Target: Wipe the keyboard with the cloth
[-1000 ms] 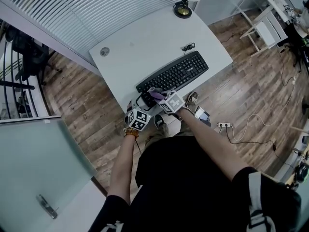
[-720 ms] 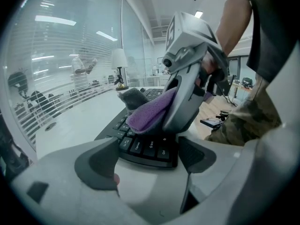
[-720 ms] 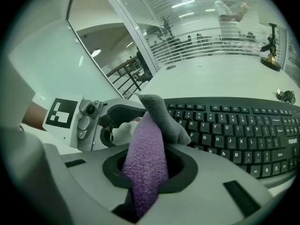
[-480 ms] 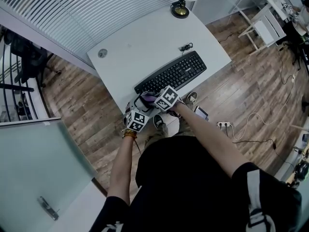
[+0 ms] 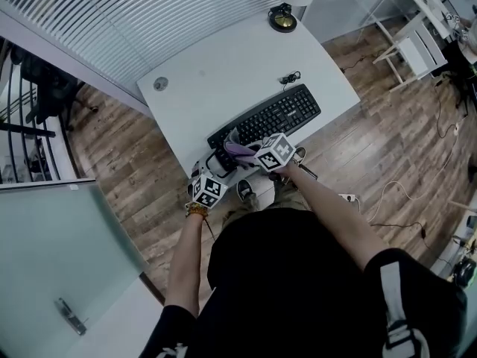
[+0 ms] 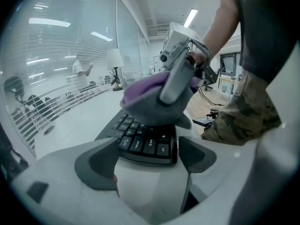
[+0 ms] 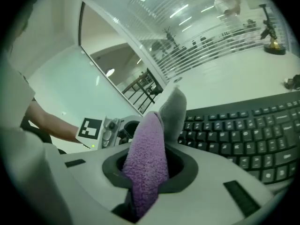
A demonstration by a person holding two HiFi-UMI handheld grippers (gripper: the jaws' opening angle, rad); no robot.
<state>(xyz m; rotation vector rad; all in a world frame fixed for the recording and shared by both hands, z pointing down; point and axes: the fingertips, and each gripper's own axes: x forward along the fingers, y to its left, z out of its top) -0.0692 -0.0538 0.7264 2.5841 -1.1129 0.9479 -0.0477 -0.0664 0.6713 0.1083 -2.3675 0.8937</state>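
A black keyboard [image 5: 277, 113] lies slanted on the white desk [image 5: 216, 66]. My right gripper [image 5: 244, 154] is shut on a purple and grey cloth [image 5: 237, 150] and holds it over the keyboard's left end. In the right gripper view the cloth [image 7: 149, 146] sticks up between the jaws of the right gripper [image 7: 150, 168], with the keys [image 7: 243, 130] just behind. My left gripper [image 6: 147, 156] is open at the desk's near edge. The keyboard's left corner [image 6: 140, 142] lies just past its fingertips, and the cloth [image 6: 150, 102] hangs above the keys.
A lamp base [image 5: 283, 19] stands at the desk's far corner, with a small coiled cable [image 5: 290, 74] behind the keyboard and a round grommet [image 5: 160, 84] at the left. A power strip [image 5: 346, 197] and cables lie on the wooden floor. A glass partition [image 5: 67, 252] stands at left.
The right gripper with the cloth shifted slightly left, then back right over the keyboard's left end. The left gripper has stayed at the desk edge.
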